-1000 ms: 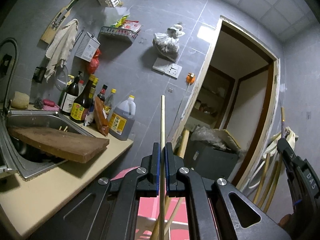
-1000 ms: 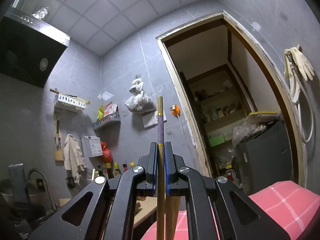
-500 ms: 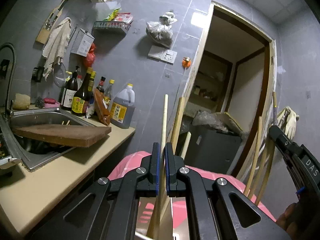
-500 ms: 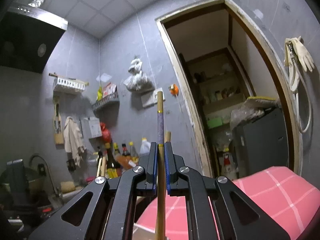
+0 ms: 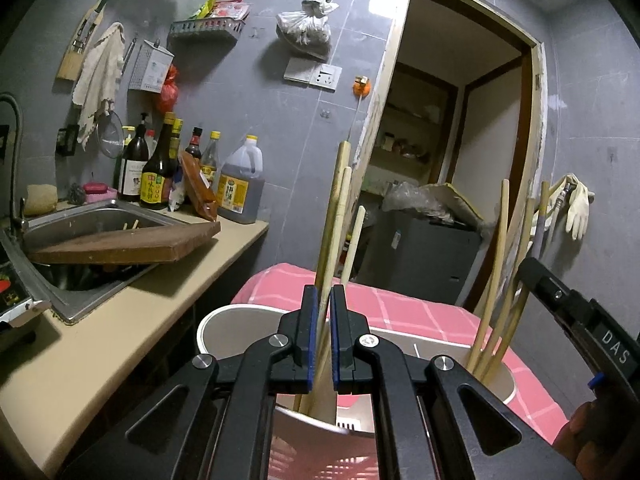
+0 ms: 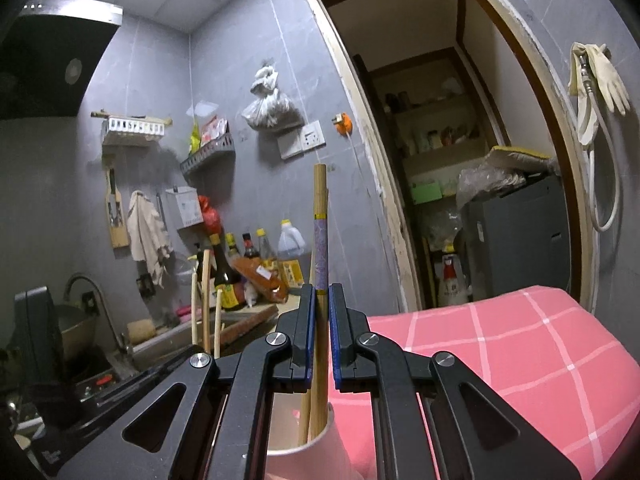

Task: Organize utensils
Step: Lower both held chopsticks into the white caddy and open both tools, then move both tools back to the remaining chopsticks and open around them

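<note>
Left gripper point(image 5: 324, 334): black two-finger tool with blue pads, jaws drawn narrow and clamped on a thin pale wooden chopstick point(image 5: 340, 216). The stick stands near upright, its lower end already inside the left compartment of a white plastic two-compartment utensil holder point(image 5: 224, 318). Beside it in that compartment stand two more plain sticks, touching or nearly so.

Right gripper point(image 6: 319, 334): same build, jaws likewise narrow and gripping a wooden chopstick with a purple patterned band point(image 6: 320, 248). The pads bear just below the band. Its lower end reaches into the holder's right compartment, next to another stick. In the left view this gripper's black body shows at the right edge, beside a cluster of pale sticks leaning in that compartment.

The holder rests on a pink checked cloth point(image 6: 520, 352), off the end of the beige kitchen counter point(image 5: 120, 320). The counter carries a steel sink point(image 5: 100, 216) and a brown wooden chopping board point(image 5: 132, 244) laid over it.

Handling assessment: both sticks are judged light, rigid and smooth. They will likely pivot or slide in a loose grip. A hold near mid-length appears best for steering the tip. The holder looks light and may tip if a stick levers against its rim.
</note>
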### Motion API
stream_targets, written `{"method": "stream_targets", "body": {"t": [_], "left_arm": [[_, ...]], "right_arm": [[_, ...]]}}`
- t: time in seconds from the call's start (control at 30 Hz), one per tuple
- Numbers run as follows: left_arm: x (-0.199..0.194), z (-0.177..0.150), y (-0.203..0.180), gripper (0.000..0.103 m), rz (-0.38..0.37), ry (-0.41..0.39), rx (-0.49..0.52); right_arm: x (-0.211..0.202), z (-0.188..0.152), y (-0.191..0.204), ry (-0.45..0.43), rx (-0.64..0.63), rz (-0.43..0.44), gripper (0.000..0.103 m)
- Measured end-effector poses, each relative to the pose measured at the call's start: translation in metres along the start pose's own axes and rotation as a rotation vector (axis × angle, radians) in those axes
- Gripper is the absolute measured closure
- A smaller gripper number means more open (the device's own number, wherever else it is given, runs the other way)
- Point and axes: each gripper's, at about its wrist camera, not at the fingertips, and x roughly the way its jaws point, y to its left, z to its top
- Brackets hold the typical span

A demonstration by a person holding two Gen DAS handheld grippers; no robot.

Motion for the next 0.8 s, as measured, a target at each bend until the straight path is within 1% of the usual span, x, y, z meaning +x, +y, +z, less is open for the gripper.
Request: {"method": "stream_targets", "body": {"t": [0.17, 0.23, 0.27, 0.3, 0.33, 0.37, 0.4, 0.47, 0.5, 0.53, 0.6, 0.67, 0.7, 0.73, 0.8], "left_arm": [[-0.005, 0.001, -0.001, 0.098, -0.009, 0.022, -0.009], [-0.007, 0.001, -0.001, 0.096, -0.011, 0.027, -0.01], [-0.008, 0.002, -0.002, 0.093, -0.013, 0.028, -0.012], [-0.01, 0.003, -0.002, 0.088, -0.016, 0.029, -0.016], [-0.012, 0.004, -0.003, 0.084, -0.02, 0.028, -0.02], [-0.014, 0.005, -0.003, 0.079, -0.024, 0.027, -0.022], [-0.016, 0.006, -0.005, 0.076, -0.029, 0.025, -0.022], [-0.022, 0.009, -0.008, 0.075, -0.042, 0.019, -0.02], [-0.024, 0.01, -0.01, 0.075, -0.048, 0.017, -0.016], [-0.027, 0.011, -0.013, 0.073, -0.054, 0.015, -0.012], [-0.033, 0.014, -0.018, 0.06, -0.068, 0.011, -0.008], [-0.041, 0.016, -0.024, 0.056, -0.09, 0.003, -0.009], [-0.044, 0.017, -0.027, 0.056, -0.098, 0.001, -0.006], [-0.046, 0.018, -0.031, 0.055, -0.104, 0.0, -0.003], [-0.053, 0.019, -0.039, 0.047, -0.115, -0.002, 0.006]], "right_arm": [[0.001, -0.002, -0.004, 0.042, 0.006, -0.004, 0.096], [-0.001, -0.002, -0.005, 0.052, 0.012, -0.003, 0.091], [-0.002, -0.002, -0.006, 0.055, 0.014, -0.001, 0.088], [-0.004, -0.002, -0.007, 0.055, 0.013, -0.001, 0.081], [-0.006, -0.001, -0.007, 0.051, 0.014, 0.002, 0.078], [-0.008, 0.0, -0.008, 0.049, 0.013, 0.002, 0.078], [-0.011, 0.002, -0.008, 0.047, 0.012, 0.0, 0.078], [-0.018, 0.006, -0.011, 0.04, 0.016, -0.001, 0.075], [-0.024, 0.008, -0.013, 0.031, 0.019, -0.004, 0.067], [-0.028, 0.01, -0.014, 0.024, 0.022, -0.006, 0.057], [-0.039, 0.016, -0.018, 0.009, 0.031, -0.006, 0.048], [-0.053, 0.022, -0.022, -0.002, 0.022, -0.016, 0.045], [-0.058, 0.025, -0.023, -0.004, 0.018, -0.02, 0.039], [-0.064, 0.028, -0.025, -0.004, 0.018, -0.026, 0.029], [-0.079, 0.034, -0.031, -0.009, 0.028, -0.034, 0.022]]}}
